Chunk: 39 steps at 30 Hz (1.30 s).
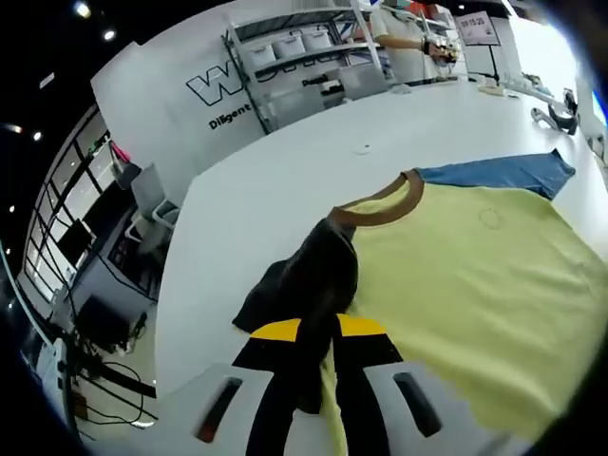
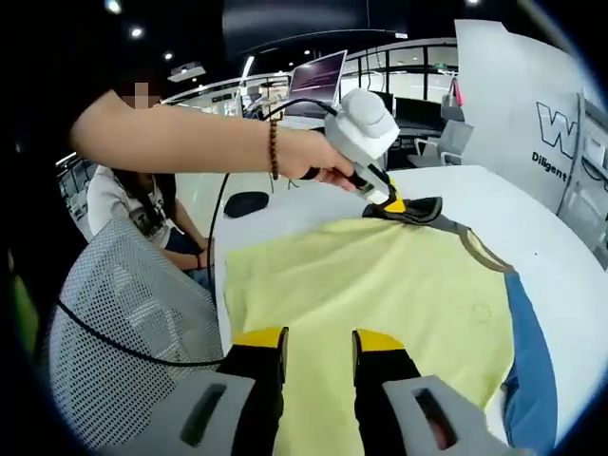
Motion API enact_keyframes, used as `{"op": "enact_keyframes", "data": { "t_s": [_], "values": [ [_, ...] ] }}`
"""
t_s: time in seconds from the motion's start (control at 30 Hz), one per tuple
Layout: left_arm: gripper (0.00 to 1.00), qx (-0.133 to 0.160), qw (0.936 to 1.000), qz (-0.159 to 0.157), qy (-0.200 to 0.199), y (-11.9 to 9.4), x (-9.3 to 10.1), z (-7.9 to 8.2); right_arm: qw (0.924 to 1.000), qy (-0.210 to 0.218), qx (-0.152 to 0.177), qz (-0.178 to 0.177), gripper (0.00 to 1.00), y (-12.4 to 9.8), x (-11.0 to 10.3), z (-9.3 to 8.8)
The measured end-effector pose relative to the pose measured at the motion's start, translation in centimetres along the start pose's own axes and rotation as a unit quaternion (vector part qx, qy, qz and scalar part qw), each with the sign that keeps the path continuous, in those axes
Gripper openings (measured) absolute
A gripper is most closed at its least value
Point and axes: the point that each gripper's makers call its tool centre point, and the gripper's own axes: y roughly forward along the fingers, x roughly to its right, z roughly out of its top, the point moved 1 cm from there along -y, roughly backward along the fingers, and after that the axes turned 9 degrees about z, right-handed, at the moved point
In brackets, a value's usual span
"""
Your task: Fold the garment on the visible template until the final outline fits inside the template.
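Note:
A yellow T-shirt (image 1: 465,256) with a brown collar (image 1: 389,204) lies flat on the white table (image 1: 285,180). My left gripper (image 1: 318,332) is shut on the shirt's dark sleeve (image 1: 309,275), which is bunched and lifted near the collar. In the right gripper view a hand holds that left gripper (image 2: 394,202) at the dark sleeve (image 2: 423,211). My right gripper (image 2: 318,340) hovers open over the yellow shirt (image 2: 380,285) near its lower part, with fabric showing between the jaws. A blue piece (image 1: 503,173) lies along the shirt's other side (image 2: 527,361); I cannot tell whether it is a sleeve or a sheet.
Shelves with white bins (image 1: 285,47) and a standing person (image 1: 404,38) are beyond the table's far end. Small tools (image 1: 556,114) lie by the table's far corner. A mesh chair (image 2: 123,304), a seated person (image 2: 133,204) and a dark oval object (image 2: 245,202) are at the near side.

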Motion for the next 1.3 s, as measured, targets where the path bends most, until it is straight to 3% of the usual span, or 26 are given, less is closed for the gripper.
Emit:
{"op": "enact_keyframes", "data": {
  "t_s": [0.33,0.6,0.73,0.87,1.13,1.23,1.3],
  "values": [
    [0.12,0.034,0.9991,-0.001,-0.027,-2.9,0.5,1.6,0.997,0.025,0.023,-0.07,0.29,-3.4,3.3,-0.2],
    [0.03,0.063,0.9974,0.001,-0.034,-4.9,1.0,2.8,0.9894,0.044,0.04,-0.132,0.32,-6.7,6.3,-0.8],
    [0.05,0.071,0.9968,-0.003,-0.036,-5.9,1.9,3.4,0.9863,0.031,0.045,-0.155,0.33,-7.9,7.4,-1.3],
    [0.05,0.08,0.996,-0.001,-0.039,-7.1,2.6,3.9,0.9823,0.052,0.043,-0.175,0.35,-9.1,8.5,-2.4],
    [0.07,0.094,0.9942,-0.004,-0.053,-9.0,4.3,3.9,0.9757,0.077,0.048,-0.199,0.37,-10.9,9.8,-3.6],
    [0.07,0.099,0.9919,-0.015,-0.078,-10.1,5.3,3.7,0.9716,0.083,0.05,-0.216,0.37,-11.8,10.3,-4.1],
    [0.07,0.097,0.9928,-0.019,-0.068,-10.8,5.9,3.4,0.9697,0.088,0.051,-0.222,0.38,-12.3,10.6,-4.4]
  ]
}}
